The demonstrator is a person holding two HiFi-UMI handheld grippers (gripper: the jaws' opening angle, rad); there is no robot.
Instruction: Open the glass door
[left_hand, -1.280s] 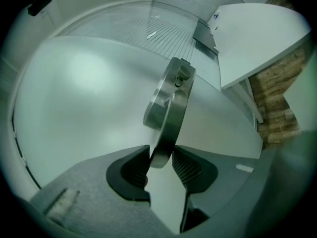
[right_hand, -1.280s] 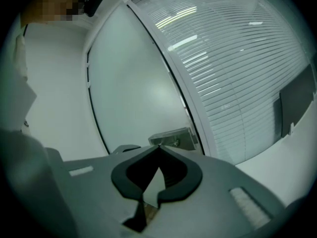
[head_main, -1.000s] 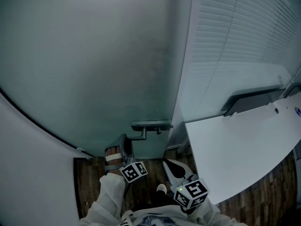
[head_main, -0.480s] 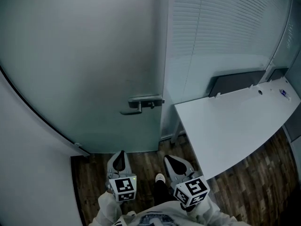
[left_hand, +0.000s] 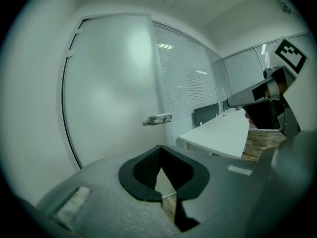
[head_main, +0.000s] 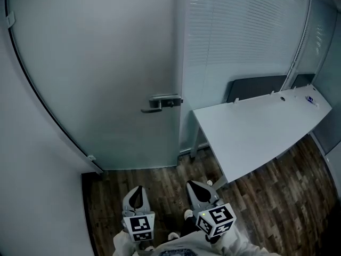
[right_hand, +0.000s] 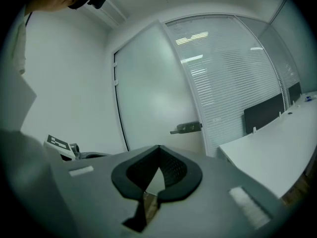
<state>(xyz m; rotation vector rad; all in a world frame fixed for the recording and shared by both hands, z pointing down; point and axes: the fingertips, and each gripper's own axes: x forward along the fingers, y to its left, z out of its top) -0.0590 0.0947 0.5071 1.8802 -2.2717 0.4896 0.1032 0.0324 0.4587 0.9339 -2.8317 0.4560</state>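
Observation:
The frosted glass door [head_main: 106,63] stands shut in its frame, its metal lever handle [head_main: 160,103] level at the right edge. Both grippers hang low over the wooden floor [head_main: 160,180], well back from the door and touching nothing. My left gripper [head_main: 137,195] is shut and empty; its own view shows the closed tips [left_hand: 159,148] with the handle [left_hand: 157,119] far beyond. Beside it, my right gripper [head_main: 198,191] is also shut and empty, its tips [right_hand: 159,148] pointing toward the door [right_hand: 153,83] and the handle [right_hand: 186,128].
A white desk [head_main: 256,127] juts out right of the door, with a dark panel [head_main: 256,87] behind it. A glass wall with blinds [head_main: 240,36] runs along the back right. A plain white wall [head_main: 32,169] closes the left side.
Both grippers and the head have drawn back from the door. The left gripper, earlier just under the handle, has come away from it, rolled upright and closed.

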